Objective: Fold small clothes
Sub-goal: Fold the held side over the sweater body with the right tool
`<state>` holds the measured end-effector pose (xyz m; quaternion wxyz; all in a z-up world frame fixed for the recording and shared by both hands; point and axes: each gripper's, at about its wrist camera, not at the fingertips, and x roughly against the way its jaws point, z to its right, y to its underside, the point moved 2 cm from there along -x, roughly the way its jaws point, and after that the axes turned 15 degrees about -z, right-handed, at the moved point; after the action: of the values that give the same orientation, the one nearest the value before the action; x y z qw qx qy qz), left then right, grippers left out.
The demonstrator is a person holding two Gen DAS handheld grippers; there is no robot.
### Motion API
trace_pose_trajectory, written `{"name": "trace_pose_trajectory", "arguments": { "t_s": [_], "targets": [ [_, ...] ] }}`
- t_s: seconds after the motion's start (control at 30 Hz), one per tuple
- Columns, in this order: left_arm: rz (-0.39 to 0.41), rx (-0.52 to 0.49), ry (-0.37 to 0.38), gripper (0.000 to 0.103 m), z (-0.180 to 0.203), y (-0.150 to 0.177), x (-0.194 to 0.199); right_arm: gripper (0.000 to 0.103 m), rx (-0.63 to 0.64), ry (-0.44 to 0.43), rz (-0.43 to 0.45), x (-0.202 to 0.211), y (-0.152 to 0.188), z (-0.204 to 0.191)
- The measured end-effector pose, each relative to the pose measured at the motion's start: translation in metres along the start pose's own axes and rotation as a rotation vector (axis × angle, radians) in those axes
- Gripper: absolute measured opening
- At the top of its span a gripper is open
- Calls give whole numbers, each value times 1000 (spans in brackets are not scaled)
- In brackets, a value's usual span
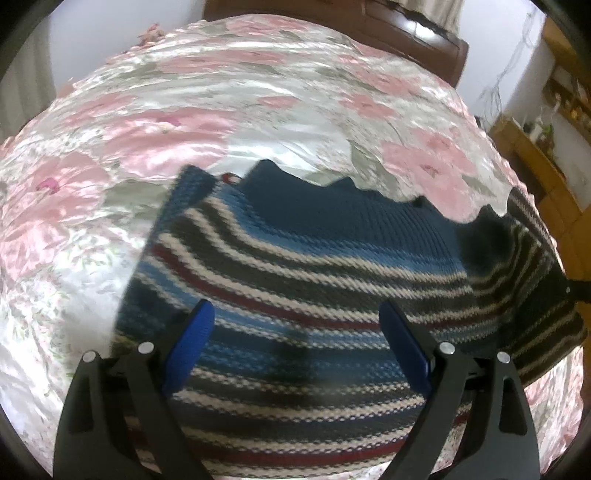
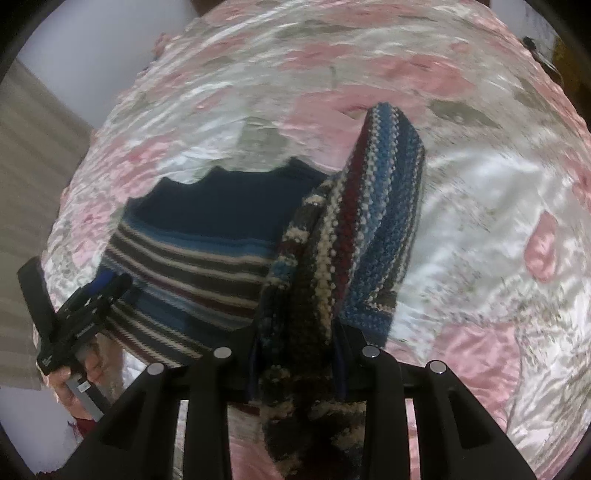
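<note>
Pink-and-white floral satin covers the bed (image 1: pixel 177 122), and beyond its far edge stand a dark wooden headboard (image 1: pixel 417 33) and, off to the right, a light wooden shelf unit (image 1: pixel 532 155) against a white wall.

On the bedspread lies a small striped knit sweater (image 1: pixel 295 258), banded in blue, dark grey, cream and maroon, with a plain navy panel toward its far edge, which looks jagged in both views.

From the left wrist view, the left gripper (image 1: pixel 297 321) hovers just above the sweater's body with its blue-padded fingers (image 1: pixel 192 343) spread wide apart and nothing between them. Whether the pads touch the knit is unclear.

From the right wrist view, the right gripper (image 2: pixel 297 354) is clamped on a bunched fold of the sweater, apparently a sleeve, which rises between its fingers and stands up from the rest of the garment, tilting to the right over the bedspread. The left gripper shows at the lower left there, held by a hand (image 2: pixel 79 376) at the near edge of the sweater.
</note>
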<state>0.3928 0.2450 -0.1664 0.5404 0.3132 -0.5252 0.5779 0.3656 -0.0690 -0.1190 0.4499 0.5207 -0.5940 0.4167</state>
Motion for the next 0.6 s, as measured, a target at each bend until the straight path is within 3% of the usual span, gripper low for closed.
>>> {"name": "trace_pose_trajectory", "arguments": {
  "t_s": [0.43,0.6],
  "targets": [
    [5,28,13,90,-7,-2,2,31,211,-16,-24,-15,-11,-96],
    [-1,43,20,91,-10,-2,1,31,243,4,-68,-43,-14,-118]
  ]
}}
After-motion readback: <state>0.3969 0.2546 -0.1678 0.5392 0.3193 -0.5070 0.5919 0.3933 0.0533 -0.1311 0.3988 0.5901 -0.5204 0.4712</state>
